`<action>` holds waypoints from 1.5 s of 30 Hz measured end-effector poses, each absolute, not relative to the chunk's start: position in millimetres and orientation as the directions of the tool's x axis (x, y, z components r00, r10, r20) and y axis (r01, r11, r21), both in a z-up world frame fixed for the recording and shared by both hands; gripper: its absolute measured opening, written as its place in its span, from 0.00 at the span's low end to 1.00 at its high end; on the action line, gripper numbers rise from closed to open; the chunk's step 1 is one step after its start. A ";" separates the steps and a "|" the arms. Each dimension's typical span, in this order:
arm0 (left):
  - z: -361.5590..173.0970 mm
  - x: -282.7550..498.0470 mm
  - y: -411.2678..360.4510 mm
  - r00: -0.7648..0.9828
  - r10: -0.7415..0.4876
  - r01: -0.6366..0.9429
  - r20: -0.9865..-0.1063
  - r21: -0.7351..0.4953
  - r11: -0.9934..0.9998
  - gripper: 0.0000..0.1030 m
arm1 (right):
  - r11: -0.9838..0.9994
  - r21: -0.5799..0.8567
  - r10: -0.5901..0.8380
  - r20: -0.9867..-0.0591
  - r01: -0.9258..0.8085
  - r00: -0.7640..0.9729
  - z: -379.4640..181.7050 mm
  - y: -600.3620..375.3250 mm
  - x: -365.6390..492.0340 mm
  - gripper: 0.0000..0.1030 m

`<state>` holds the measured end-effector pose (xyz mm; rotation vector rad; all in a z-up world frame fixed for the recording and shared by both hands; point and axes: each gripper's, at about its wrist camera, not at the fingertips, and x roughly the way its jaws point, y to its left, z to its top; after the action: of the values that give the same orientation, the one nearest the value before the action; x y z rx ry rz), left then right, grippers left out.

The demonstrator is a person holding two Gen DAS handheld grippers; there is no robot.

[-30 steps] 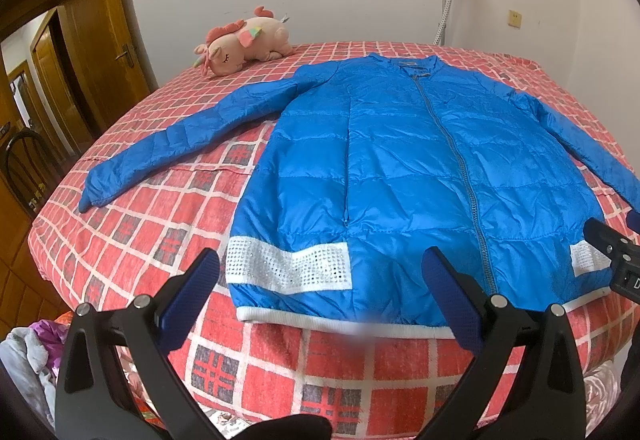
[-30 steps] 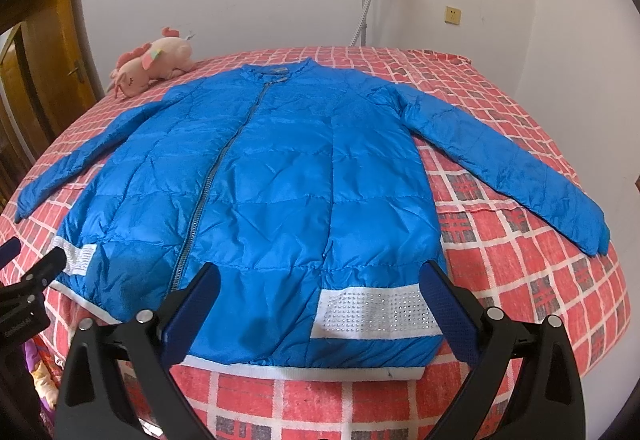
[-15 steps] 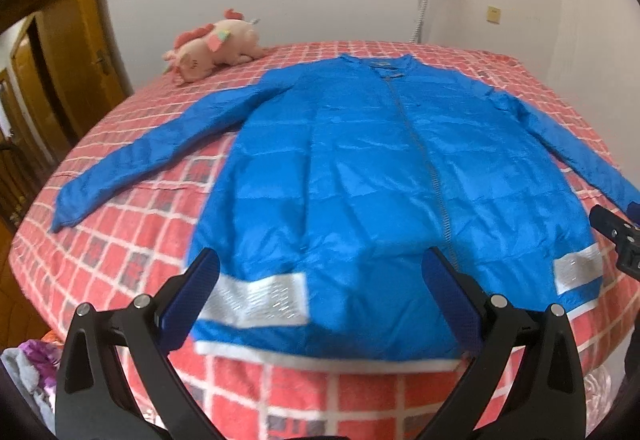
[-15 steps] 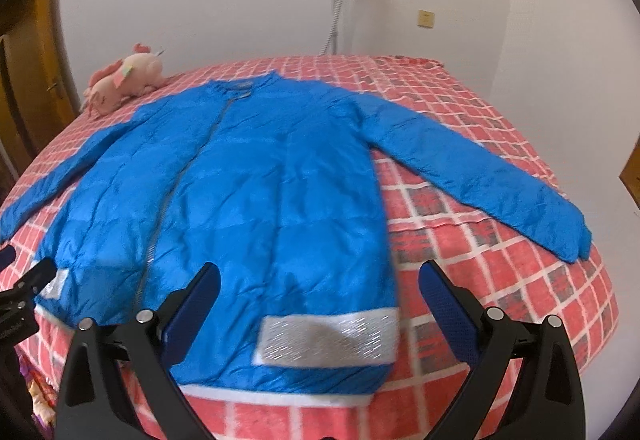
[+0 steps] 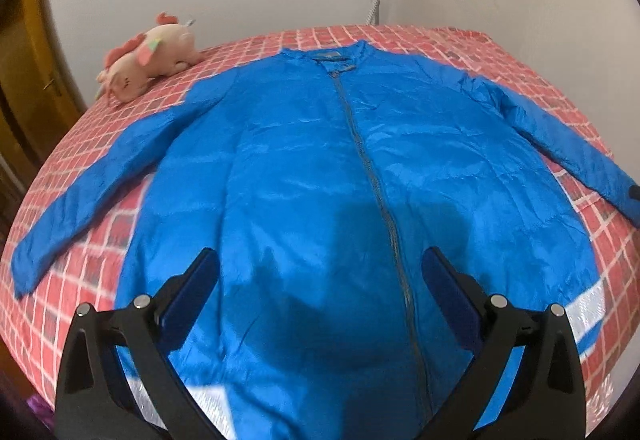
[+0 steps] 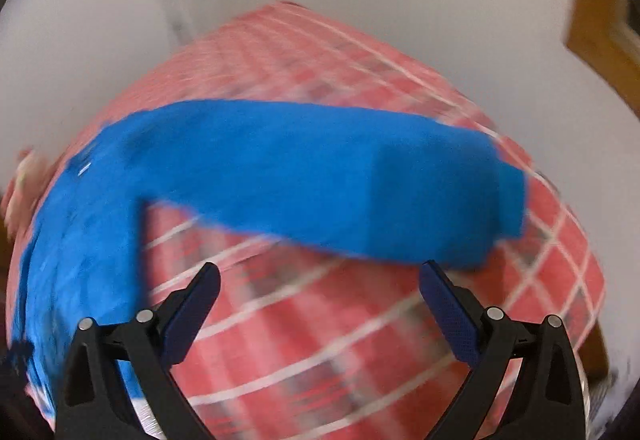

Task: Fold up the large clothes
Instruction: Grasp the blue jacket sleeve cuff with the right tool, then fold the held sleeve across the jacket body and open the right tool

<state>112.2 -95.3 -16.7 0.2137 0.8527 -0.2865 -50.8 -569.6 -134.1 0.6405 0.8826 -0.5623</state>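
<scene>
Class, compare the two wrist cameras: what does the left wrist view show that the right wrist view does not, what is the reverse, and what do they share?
Only the left wrist view shows the jacket's zip, collar, both sleeves spread out, and the pink plush toy clearly. Only the right wrist view shows one sleeve close up, cuff included, plus a wooden edge at upper right; this view is motion-blurred. Both show the blue jacket on the red checked bedspread, the white wall, and open, empty jaws on the left gripper and right gripper.
</scene>
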 end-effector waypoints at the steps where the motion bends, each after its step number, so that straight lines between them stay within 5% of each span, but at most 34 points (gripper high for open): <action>1: -18.4 116.9 -98.7 0.615 -0.167 0.337 -0.770 0.065 0.939 0.97 | 0.658 0.272 -0.182 -0.847 0.702 0.499 -139.0 -582.7 -53.8 0.96; 11: -26.5 151.3 -124.4 0.602 -0.144 0.356 -0.786 0.102 0.929 0.97 | 0.523 0.391 -0.076 -0.863 0.757 0.499 -178.7 -651.0 -62.7 0.93; 15: -29.6 161.4 -126.5 0.584 -0.160 0.357 -0.796 0.075 0.931 0.97 | 0.531 0.407 -0.082 -0.849 0.743 0.523 -174.6 -652.1 -61.2 0.49; 19: -32.4 168.0 -124.3 0.560 -0.176 0.354 -0.809 0.042 0.934 0.97 | 0.541 0.449 -0.069 -0.819 0.711 0.569 -161.5 -650.2 -59.2 0.32; 32: -15.6 174.8 -108.1 0.561 -0.206 0.358 -0.802 0.011 0.933 0.97 | 0.728 0.509 -0.016 -0.656 0.458 0.754 -57.4 -571.3 37.3 0.25; 45: -6.3 240.7 -78.9 0.615 -0.121 0.231 -0.779 0.031 0.972 0.97 | 0.936 0.273 0.034 -0.697 0.222 0.716 -41.9 -397.3 207.9 0.24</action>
<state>240.7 -78.9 -6.3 0.1333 0.8856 -0.2035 207.9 -397.3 -41.9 0.3533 0.7698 -0.1068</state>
